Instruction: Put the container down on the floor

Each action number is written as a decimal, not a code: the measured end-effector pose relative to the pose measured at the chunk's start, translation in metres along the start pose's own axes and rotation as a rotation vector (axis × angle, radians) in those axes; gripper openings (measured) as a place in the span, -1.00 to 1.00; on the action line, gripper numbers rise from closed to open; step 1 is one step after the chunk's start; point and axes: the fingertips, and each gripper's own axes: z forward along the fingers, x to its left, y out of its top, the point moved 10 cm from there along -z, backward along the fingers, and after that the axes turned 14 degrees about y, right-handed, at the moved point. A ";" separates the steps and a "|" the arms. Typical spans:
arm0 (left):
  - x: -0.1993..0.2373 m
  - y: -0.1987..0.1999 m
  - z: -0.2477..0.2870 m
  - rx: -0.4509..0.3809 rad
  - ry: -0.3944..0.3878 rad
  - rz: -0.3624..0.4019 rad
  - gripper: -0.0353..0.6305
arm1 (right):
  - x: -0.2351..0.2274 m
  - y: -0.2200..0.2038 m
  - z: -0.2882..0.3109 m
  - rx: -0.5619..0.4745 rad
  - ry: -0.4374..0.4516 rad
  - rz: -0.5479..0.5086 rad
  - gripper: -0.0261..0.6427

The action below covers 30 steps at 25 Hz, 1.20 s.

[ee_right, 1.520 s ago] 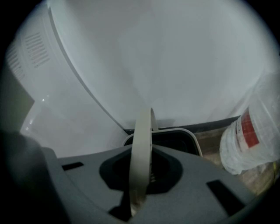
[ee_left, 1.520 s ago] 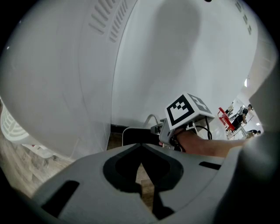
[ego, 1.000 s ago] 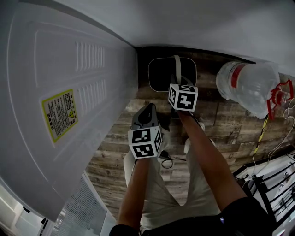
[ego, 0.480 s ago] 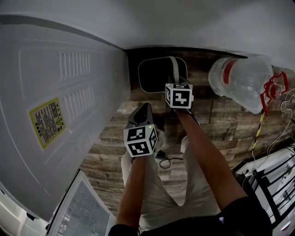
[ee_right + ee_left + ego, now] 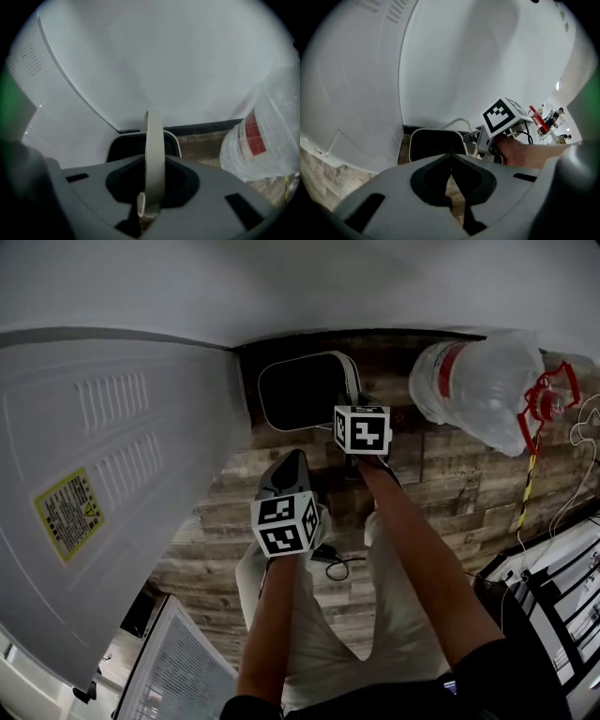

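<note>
The container (image 5: 300,390) is a dark bin with a pale rim and a pale hoop handle (image 5: 352,379). It sits in the corner between the white appliance and the wall, low over the wooden floor; whether it touches the floor I cannot tell. My right gripper (image 5: 355,401) is shut on the handle (image 5: 153,150), which runs upright between its jaws (image 5: 149,206). My left gripper (image 5: 289,470) is nearer to me, shut and empty (image 5: 451,171). From it I see the container (image 5: 436,144) and the right gripper's marker cube (image 5: 505,115) just ahead.
A big white appliance (image 5: 103,484) with a yellow label fills the left. A large clear water jug (image 5: 480,390) with a red band lies on the floor to the right, also in the right gripper view (image 5: 262,136). A metal rack (image 5: 553,587) and cables stand at right.
The container has shifted left under the right gripper, toward the appliance corner, so the handle now stands over its right edge. Both grippers keep their grip state.
</note>
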 end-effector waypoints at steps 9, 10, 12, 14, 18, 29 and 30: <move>-0.025 0.004 0.008 0.017 -0.035 0.050 -0.84 | -0.021 -0.005 -0.006 0.031 -0.013 0.041 -0.74; -0.028 0.004 0.009 0.019 -0.037 0.054 -0.84 | -0.024 -0.006 -0.007 0.034 -0.010 0.049 -0.73; -0.032 0.004 0.011 0.023 -0.042 0.058 -0.84 | -0.030 -0.007 -0.008 0.040 -0.008 0.060 -0.72; -0.036 0.005 0.014 0.027 -0.049 0.058 -0.84 | -0.035 -0.008 -0.008 0.043 -0.016 0.060 -0.70; -0.046 0.006 0.021 0.032 -0.061 0.078 -0.84 | -0.045 -0.010 -0.010 0.047 -0.024 0.076 -0.67; -0.074 0.013 0.042 0.035 -0.110 0.146 -0.84 | -0.087 -0.022 -0.024 0.010 -0.089 0.170 -0.65; -0.076 0.013 0.043 0.037 -0.114 0.153 -0.84 | -0.089 -0.023 -0.025 0.006 -0.092 0.175 -0.65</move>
